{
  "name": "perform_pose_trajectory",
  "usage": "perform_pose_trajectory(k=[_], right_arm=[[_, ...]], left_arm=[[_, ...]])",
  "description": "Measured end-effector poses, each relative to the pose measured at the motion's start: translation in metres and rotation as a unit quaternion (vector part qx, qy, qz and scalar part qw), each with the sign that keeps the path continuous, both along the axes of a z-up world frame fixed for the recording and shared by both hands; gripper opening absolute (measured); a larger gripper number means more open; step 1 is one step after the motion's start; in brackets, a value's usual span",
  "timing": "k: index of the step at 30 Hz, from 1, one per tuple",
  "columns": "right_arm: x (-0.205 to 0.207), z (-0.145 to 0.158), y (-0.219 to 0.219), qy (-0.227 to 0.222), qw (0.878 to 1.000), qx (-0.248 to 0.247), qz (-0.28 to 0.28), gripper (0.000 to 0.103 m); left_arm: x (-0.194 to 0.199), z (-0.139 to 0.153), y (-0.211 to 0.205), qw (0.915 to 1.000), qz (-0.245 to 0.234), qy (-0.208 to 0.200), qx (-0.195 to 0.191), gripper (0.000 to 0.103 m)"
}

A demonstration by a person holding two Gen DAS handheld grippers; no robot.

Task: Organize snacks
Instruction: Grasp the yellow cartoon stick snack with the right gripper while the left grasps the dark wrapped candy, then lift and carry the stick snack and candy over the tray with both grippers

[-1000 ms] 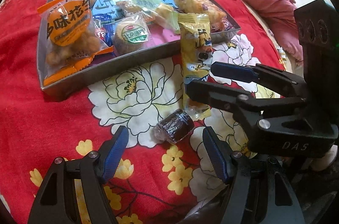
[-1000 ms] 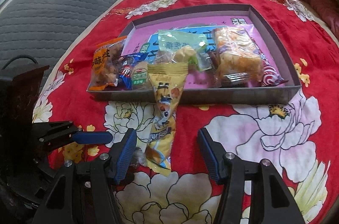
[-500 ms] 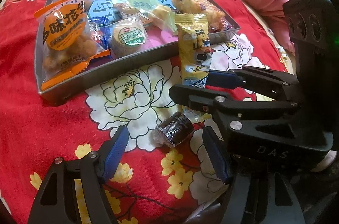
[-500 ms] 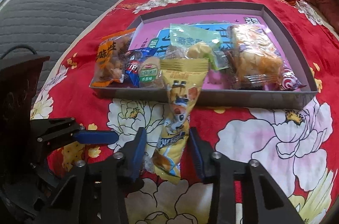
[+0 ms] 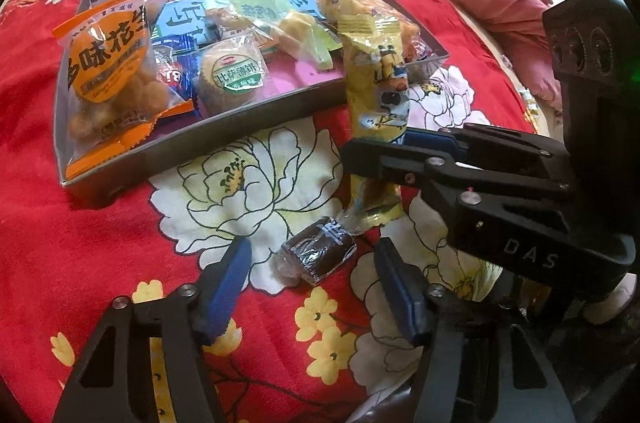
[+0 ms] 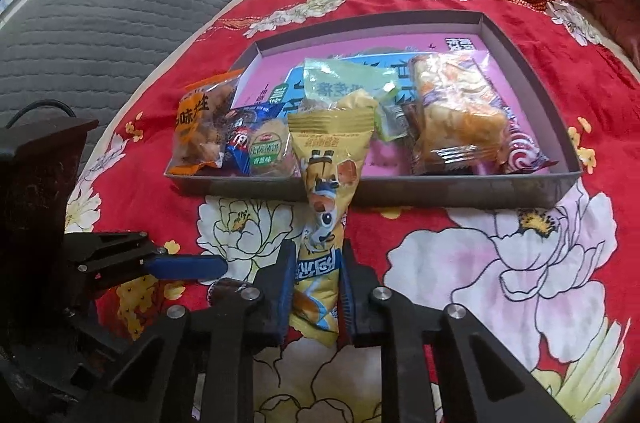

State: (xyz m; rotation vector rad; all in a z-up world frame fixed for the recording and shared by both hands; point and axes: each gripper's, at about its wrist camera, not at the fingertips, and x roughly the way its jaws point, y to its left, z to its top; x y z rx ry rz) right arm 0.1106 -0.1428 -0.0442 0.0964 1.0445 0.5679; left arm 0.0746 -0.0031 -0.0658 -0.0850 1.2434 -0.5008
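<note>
— Tongs first: what were they doing, left to right?

— Left tongs point(image 5: 312, 287) had just been narrowing but stood apart, pads clear of the dark wrapped sweet point(image 5: 318, 255) lying between them on the red floral bedspread point(image 5: 80, 223). Right tongs point(image 6: 313, 287) had just been closing and were clamped on the lower part of the yellow snack packet point(image 6: 326, 183).

— Where did that packet lie?

— In the right wrist view it ran from the tongs at six o'clock up toward twelve, its top edge leaning over the front wall of the grey tray point(image 6: 520, 189). Its tail reached almost to the sweet; whether they touched I could not tell.

— How would it handle?

— Light and soft, I judged; crinkly, slick film with a puffed middle. Held near one end, the free end would likely droop or swing. A grip closer to the middle would steady it, though squeezing could crush what is inside.

— And the sweet?

— Small, firm-looking, glossy wrapper; it might squirt out sideways. Best pinched across its body.

— Anything in the way?

— The tray wall needed clearing. Inside, from nine toward three o'clock: the orange peanut bag point(image 6: 200, 131), a round cake packet point(image 6: 267, 153), a green packet point(image 6: 344, 83), a big pastry pack point(image 6: 456, 111). Bare floor remained toward the back. The two tongs sat just beside each other, so crowding was a risk.
</note>
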Motion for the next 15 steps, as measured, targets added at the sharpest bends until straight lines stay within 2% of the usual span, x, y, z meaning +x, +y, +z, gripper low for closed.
perform_pose_trajectory(k=[3, 5, 15], right_arm=[[0.000, 0.002, -0.005, -0.002, 1.000, 0.002, -0.005, 0.020], [0.000, 0.002, -0.008, -0.002, 1.000, 0.001, -0.009, 0.020], [0.001, -0.001, -0.013, 0.007, 1.000, 0.004, -0.019, 0.020]], left_arm=[[0.000, 0.000, -0.001, 1.0000, -0.001, -0.001, -0.002, 0.062], [0.001, -0.001, -0.004, 1.0000, -0.004, 0.000, -0.004, 0.051], [0.002, -0.002, -0.011, 0.9999, -0.011, -0.003, 0.001, 0.045]])
